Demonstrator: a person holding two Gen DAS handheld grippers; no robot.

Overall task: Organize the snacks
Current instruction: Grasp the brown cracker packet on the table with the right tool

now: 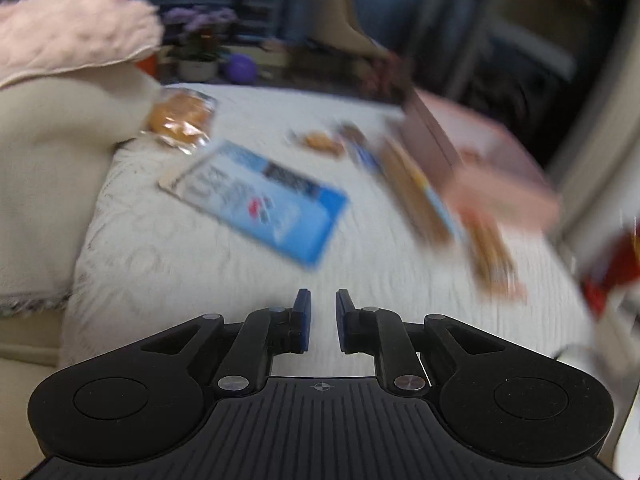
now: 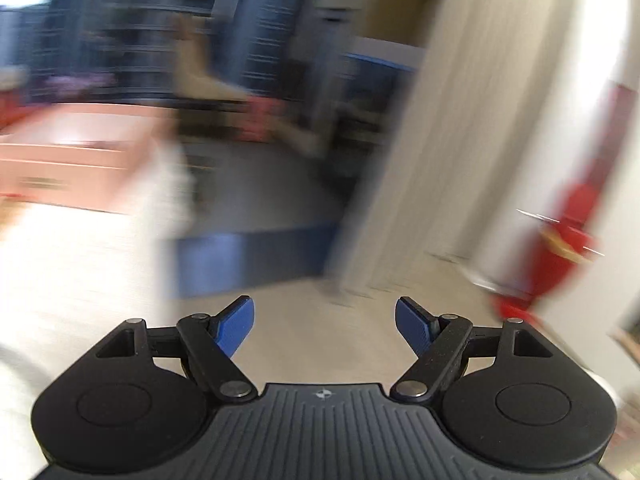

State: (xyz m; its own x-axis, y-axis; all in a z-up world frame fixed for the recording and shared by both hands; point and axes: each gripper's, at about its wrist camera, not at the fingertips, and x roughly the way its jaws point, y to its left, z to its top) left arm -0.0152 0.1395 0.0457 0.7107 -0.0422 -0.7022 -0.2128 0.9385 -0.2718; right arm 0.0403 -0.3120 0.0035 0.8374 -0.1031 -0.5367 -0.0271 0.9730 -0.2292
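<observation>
In the left wrist view several snacks lie on a white textured cloth (image 1: pixel 200 264): a blue and white flat packet (image 1: pixel 260 196), a clear bag of orange biscuits (image 1: pixel 182 120), small wrapped snacks (image 1: pixel 324 142) and long bars (image 1: pixel 420 196) beside a pink box (image 1: pixel 488 168). My left gripper (image 1: pixel 323 300) hovers above the near cloth with its jaws nearly closed and nothing between them. In the blurred right wrist view my right gripper (image 2: pixel 325 312) is open and empty, pointing past the cloth's edge toward the floor. The pink box (image 2: pixel 72 152) shows at the left.
A cream cushion (image 1: pixel 48 184) and a pink blanket (image 1: pixel 68 32) lie at the left. A potted purple plant (image 1: pixel 200 48) and shelves stand behind. Something red (image 2: pixel 560 256) stands by a white wall at the right. A red item (image 1: pixel 616 268) sits at the cloth's right edge.
</observation>
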